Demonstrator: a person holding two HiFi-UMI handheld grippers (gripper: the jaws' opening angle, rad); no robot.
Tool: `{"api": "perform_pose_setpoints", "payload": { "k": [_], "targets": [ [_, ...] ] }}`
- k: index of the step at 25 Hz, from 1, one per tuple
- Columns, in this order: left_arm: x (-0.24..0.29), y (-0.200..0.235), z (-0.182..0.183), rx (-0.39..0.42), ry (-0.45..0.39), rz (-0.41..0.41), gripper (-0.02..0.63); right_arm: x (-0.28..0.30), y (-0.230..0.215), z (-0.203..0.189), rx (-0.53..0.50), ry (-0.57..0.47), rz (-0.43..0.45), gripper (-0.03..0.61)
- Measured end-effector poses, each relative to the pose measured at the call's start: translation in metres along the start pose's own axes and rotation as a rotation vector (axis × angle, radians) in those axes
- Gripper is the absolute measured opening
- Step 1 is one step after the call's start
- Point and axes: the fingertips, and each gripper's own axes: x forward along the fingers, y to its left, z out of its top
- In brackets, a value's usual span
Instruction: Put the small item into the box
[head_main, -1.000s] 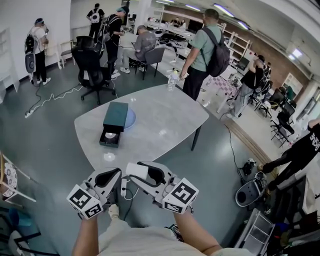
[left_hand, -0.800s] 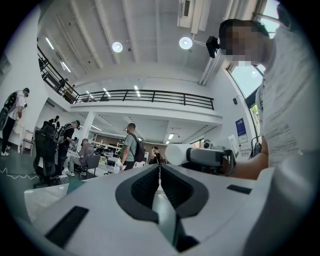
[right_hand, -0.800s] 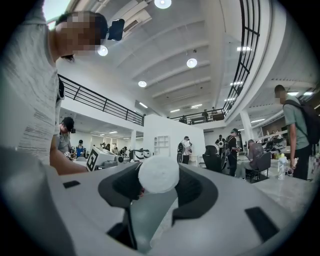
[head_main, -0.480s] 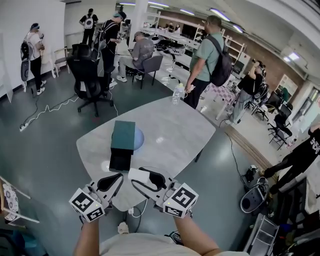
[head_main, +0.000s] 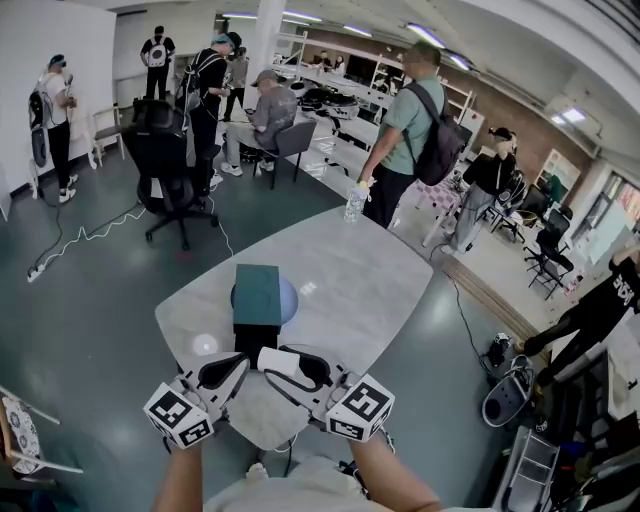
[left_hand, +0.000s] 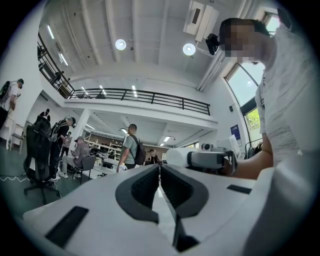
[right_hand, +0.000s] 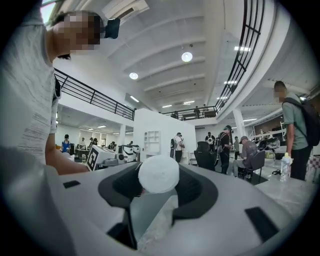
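Observation:
A dark teal box (head_main: 257, 293) lies on the grey table (head_main: 350, 280), its open drawer (head_main: 254, 341) facing me, a light blue disc (head_main: 288, 298) under it. My right gripper (head_main: 277, 363) hovers over the near table edge, just short of the drawer, shut on a small white cylinder (head_main: 276, 359). In the right gripper view the white cylinder (right_hand: 158, 174) sits pinched between the black pads (right_hand: 199, 192). Close on the left, my left gripper (head_main: 237, 366) is shut with nothing in it; the left gripper view shows its jaws (left_hand: 160, 176) pressed together and the white cylinder (left_hand: 176, 156) to the right.
A clear bottle (head_main: 355, 203) stands at the table's far edge, with a person in a green shirt (head_main: 405, 115) right behind it. A black office chair (head_main: 162, 158) and several other people stand farther back. A white round spot (head_main: 204, 344) lies on the table's left part.
I have come closer to the table: the box has shifted toward both grippers, which now reach over the near edge. Both grippers keep their pose, the right still holding the white cylinder.

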Motion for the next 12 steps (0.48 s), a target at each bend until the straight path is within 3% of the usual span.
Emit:
{"api": "perform_pose_setpoints", "payload": {
  "k": [12],
  "targets": [
    [0.02,0.047,-0.014,-0.024,-0.006,0.042,0.025,0.028,-0.042,-0.025,0.011,0.068,0.025,0.21]
  ]
}}
